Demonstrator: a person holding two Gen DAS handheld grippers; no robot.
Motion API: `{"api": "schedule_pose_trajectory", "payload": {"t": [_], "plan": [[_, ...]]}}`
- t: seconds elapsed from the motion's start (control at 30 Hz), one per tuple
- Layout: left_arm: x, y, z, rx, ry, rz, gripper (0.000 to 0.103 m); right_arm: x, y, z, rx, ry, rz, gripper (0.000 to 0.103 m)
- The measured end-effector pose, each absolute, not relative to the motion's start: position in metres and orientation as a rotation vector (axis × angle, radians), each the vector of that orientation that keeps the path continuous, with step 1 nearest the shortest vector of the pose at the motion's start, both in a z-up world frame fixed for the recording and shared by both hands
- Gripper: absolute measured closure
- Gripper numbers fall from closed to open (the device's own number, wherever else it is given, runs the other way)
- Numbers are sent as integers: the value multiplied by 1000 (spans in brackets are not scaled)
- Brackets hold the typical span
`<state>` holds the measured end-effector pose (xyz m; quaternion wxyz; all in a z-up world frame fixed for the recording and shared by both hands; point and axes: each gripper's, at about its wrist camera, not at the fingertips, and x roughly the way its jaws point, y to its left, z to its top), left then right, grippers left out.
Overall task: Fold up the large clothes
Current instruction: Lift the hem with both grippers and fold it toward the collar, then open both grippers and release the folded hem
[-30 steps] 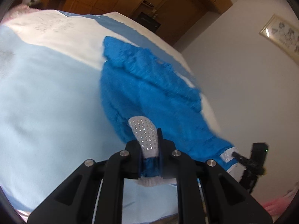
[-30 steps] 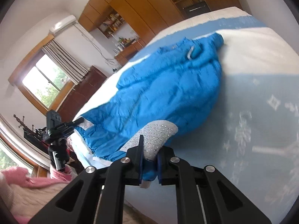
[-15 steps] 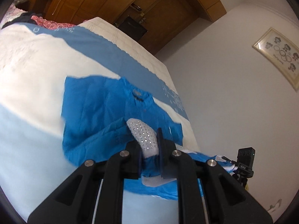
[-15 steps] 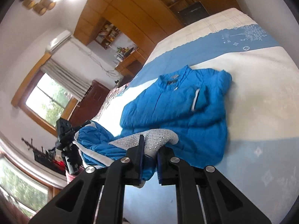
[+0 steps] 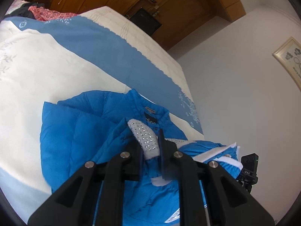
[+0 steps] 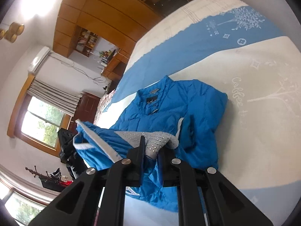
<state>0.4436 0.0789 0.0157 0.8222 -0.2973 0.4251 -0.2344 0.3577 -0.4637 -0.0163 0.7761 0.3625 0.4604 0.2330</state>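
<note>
The jacket [image 5: 79, 131] is bright blue with white trim and a studded grey panel; the bedspread [image 5: 47, 60] is cream, banded blue.

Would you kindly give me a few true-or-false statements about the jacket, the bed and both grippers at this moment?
1. The left gripper is shut on the blue jacket. True.
2. The right gripper is open and holds nothing. False: it is shut on the jacket's studded grey trim.
3. The jacket's collar lies on the bedspread, away from the grippers. True.
4. The jacket is red. False: it is blue.
</note>
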Motion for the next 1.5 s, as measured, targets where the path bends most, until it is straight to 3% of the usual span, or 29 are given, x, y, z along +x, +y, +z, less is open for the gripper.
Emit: {"api": "schedule_pose_trajectory", "payload": {"t": [0.47,0.77,1.0,1.03,1.1,1.17,1.43,1.5], "plan": [[521,100,-66,-721,1039,-420,89,436,-467,-85,847,1100,460,92],[529,103,-81,-727,1072,-435,86,445,-467,-104,858,1125,452,92],[521,105,-68,-740,1075,-458,77,433,-467,-84,807,1110,472,82],[517,105,-64,-733,1070,-461,74,431,-468,-80,807,1106,474,78],[505,107,-51,-699,1055,-475,58,424,-471,-72,794,1089,472,67],[490,109,-39,-659,1039,-494,54,415,-474,-61,745,1062,444,52],[431,123,-3,-485,935,-436,48,375,-479,-34,652,991,437,51],[426,120,0,-429,924,-393,45,372,-475,-33,630,990,438,46]]}}
